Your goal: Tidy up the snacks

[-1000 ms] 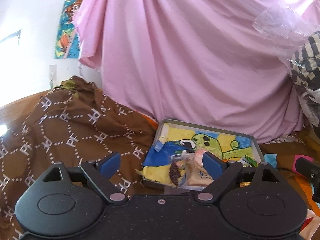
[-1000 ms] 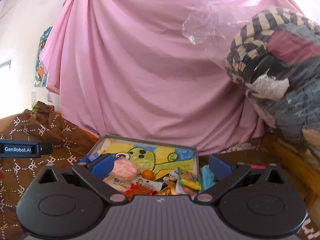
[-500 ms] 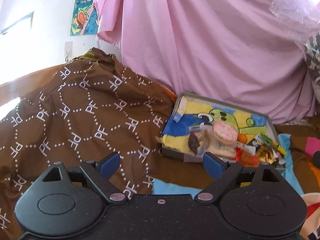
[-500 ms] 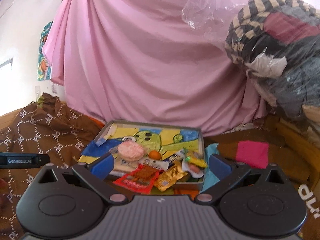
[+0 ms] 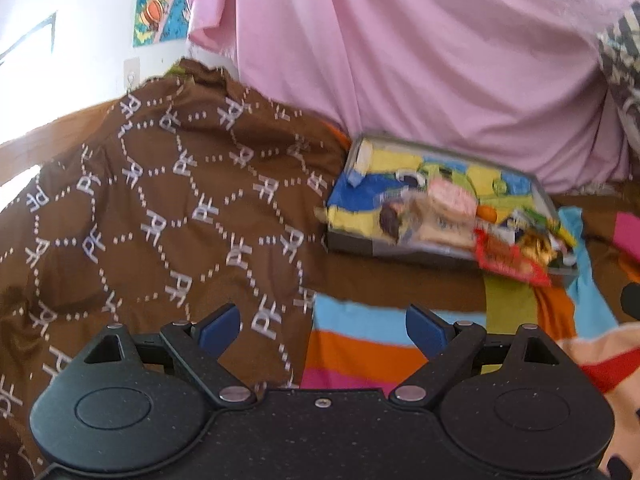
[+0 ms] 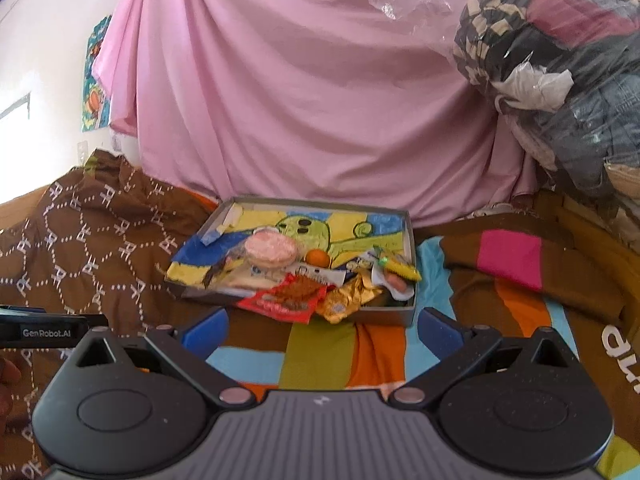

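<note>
A shallow grey box (image 6: 408,240) (image 5: 348,242) with a green cartoon picture inside lies on the striped bedspread. Snacks are piled in its near half: a round pink packet (image 6: 270,250) (image 5: 450,198), a small orange (image 6: 318,258), a red packet (image 6: 286,296) (image 5: 508,258) hanging over the front wall, a gold wrapper (image 6: 346,296) and a yellow-green wrapper (image 6: 398,268). My right gripper (image 6: 322,326) is open, held back from the box with nothing between its fingers. My left gripper (image 5: 322,326) is open too, low and left of the box, over the bedspread.
A brown patterned blanket (image 5: 160,208) is heaped to the left of the box. A pink sheet (image 6: 300,100) hangs behind it. A bagged bundle of clothes (image 6: 560,72) is stacked at the right. The left gripper's body (image 6: 44,330) shows at the right view's left edge.
Both grippers have drawn back and risen from the box, which now looks smaller and farther; the left one has swung leftward. Both stay open and the snacks have not moved.
</note>
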Demonstrator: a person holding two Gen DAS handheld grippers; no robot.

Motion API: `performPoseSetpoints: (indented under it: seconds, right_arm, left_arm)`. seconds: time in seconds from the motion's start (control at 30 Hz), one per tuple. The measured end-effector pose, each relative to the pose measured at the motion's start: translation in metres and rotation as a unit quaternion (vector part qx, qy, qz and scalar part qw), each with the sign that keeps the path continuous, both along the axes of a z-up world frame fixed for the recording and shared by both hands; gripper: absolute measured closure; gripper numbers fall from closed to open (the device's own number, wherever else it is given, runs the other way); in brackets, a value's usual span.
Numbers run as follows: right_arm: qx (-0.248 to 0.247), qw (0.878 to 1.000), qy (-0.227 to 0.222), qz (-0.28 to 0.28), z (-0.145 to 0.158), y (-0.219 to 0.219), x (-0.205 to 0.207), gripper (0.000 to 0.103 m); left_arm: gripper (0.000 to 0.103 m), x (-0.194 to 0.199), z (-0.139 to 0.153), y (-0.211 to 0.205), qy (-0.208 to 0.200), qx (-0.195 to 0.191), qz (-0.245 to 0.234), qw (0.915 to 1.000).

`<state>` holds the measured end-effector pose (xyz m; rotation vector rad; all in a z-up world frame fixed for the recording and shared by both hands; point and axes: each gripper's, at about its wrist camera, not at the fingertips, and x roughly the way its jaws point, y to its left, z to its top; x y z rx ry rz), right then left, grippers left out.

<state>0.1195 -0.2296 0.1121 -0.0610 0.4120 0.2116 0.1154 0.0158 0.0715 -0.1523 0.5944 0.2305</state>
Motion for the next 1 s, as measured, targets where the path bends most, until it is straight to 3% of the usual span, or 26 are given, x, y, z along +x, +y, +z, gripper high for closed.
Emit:
performPoseSetpoints:
  seconds: [0.4, 1.0]
  right_arm:
    - [-0.020, 0.998, 0.055, 0.006, -0.031, -0.008, -0.018, 0.000]
    - [-0.012, 0.996, 0.093, -0.003, -0.055, -0.011, -0.019, 0.000]
  left_arm:
    - [0.012, -0.013, -0.022, -0.006, 0.033, 0.008, -0.003, 0.9994]
    - [0.012, -0.022, -0.038, -0.018, 0.027, 0.040, -0.028, 0.9985]
